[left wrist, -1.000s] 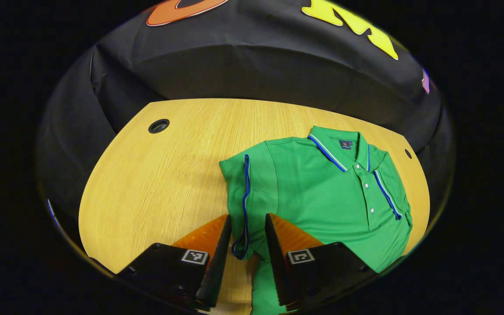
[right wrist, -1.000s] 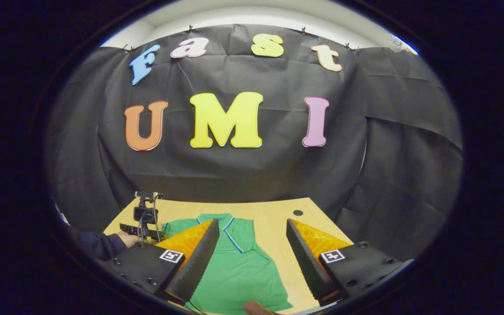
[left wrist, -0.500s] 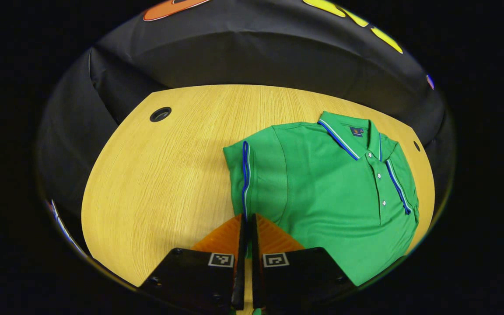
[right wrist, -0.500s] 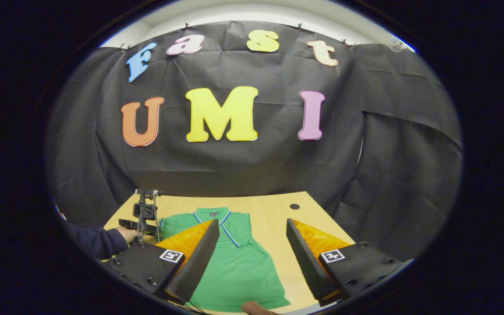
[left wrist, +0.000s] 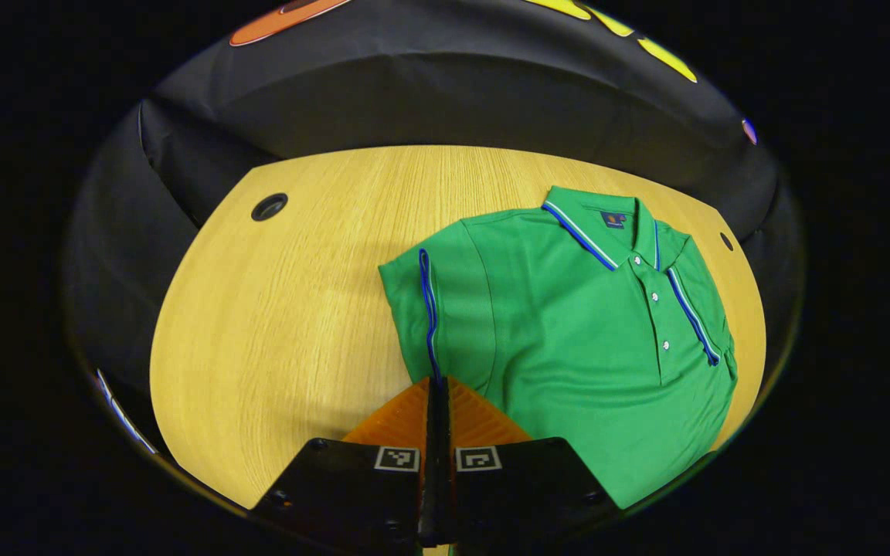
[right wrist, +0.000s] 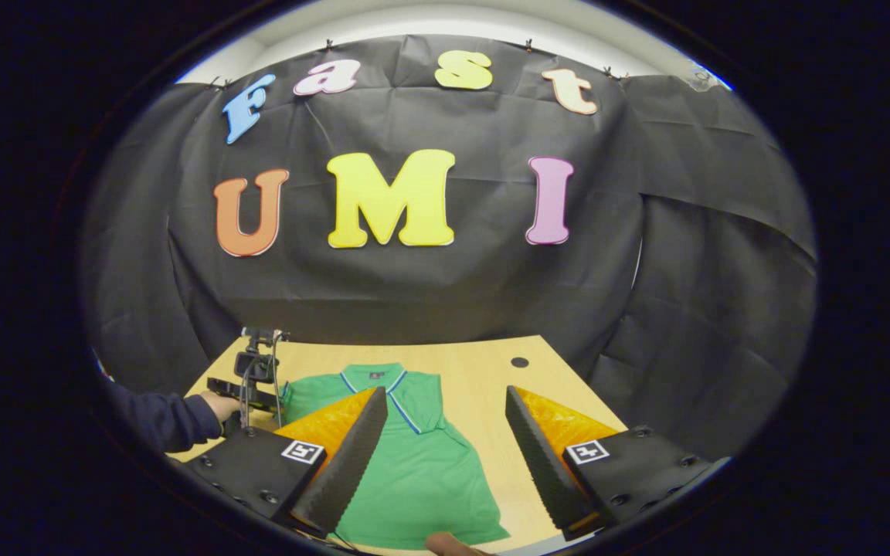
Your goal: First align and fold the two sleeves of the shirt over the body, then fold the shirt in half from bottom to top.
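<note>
left jaws: pressed together on the blue-trimmed cuff of the sleeve (left wrist: 429, 309), at its near end; i see the left gripper (left wrist: 437, 386) pinching it there.
right jaws: wide apart, nothing between them; the right gripper (right wrist: 445, 432) hangs above the shirt.
shirt: green shirt (left wrist: 568, 340) lies face up on the wooden table (left wrist: 290, 309), collar at the far side.
step: i judge it is the fold of this sleeve over the body.
advice: i would lift only little, carry the cuff across toward the buttons, keep the trim straight, then let go flat.
risk: dragging the body cloth along.
</note>
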The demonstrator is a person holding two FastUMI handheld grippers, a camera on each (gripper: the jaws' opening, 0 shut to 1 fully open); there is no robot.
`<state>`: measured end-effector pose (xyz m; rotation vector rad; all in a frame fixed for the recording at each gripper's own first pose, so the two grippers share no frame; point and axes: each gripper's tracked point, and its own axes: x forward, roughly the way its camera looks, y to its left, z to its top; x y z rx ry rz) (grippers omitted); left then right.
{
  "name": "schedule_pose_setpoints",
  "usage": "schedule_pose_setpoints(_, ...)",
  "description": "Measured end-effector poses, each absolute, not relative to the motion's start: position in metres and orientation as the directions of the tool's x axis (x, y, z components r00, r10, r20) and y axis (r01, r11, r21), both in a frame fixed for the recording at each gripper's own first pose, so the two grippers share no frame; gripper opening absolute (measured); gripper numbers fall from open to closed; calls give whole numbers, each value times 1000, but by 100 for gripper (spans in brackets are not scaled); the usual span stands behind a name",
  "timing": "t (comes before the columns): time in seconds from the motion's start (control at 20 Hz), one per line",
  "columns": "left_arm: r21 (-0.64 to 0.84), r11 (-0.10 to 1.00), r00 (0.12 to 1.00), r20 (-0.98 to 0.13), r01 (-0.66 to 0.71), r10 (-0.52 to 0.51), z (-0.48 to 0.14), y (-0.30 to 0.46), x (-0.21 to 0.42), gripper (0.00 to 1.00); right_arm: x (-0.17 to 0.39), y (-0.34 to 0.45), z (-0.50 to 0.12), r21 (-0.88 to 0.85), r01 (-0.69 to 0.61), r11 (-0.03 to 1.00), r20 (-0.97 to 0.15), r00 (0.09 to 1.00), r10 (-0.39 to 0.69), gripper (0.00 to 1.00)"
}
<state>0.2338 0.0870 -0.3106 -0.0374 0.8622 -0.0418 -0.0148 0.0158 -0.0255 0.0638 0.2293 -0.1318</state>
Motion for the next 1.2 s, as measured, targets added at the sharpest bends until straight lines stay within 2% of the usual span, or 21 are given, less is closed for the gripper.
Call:
schedule_pose_setpoints(0.3,113,984,729,-684,141,-26,-270,67,251,3,-8,15,-33,55,138,989,-248,961,-120,97)
schedule_pose_setpoints(0.7,213,921,740,-664,327,-109,-270,-5,243,3,-7,-2,-41,55,178,982,-268,950,-157,98)
schedule_pose_setpoints(1.0,225,905,732,-669,360,-125,-279,-22,239,4,-12,-15,-60,64,200,978,-304,937,-172,98)
schedule_pose_setpoints(1.1,181,912,731,-663,367,-163,-277,-27,237,9,-14,-20,-65,56,206,977,-316,932,-179,97)
schedule_pose_setpoints(1.2,177,927,752,-643,330,-145,-270,-22,235,41,-14,-22,-69,55,200,978,-325,930,-172,98)
